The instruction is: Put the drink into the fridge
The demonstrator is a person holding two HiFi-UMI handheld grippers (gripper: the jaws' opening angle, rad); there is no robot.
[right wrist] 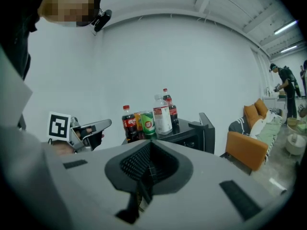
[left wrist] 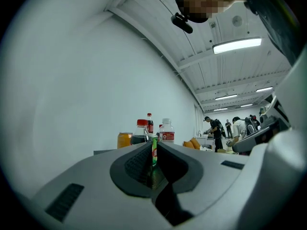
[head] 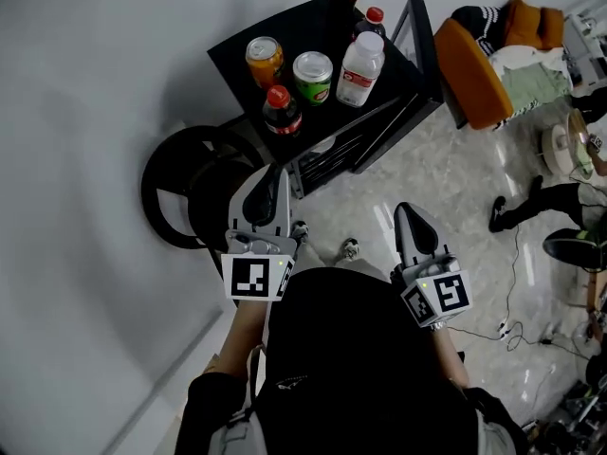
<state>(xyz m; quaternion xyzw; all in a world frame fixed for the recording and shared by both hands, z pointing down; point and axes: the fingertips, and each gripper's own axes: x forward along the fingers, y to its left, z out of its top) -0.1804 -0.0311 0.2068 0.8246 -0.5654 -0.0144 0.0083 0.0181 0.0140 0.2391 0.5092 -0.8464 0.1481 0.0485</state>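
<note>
The left tool and right tool are both riding shut and empty. The cola bottle is standing upright at the near corner of the fridge top, straight ahead of the nearer left tool.

1. Atop the fridge, one can stands left of a second can; a water bottle is right of both.
2. A cola bottle stands before them.
3. A sofa lies right of the fridge.
</note>
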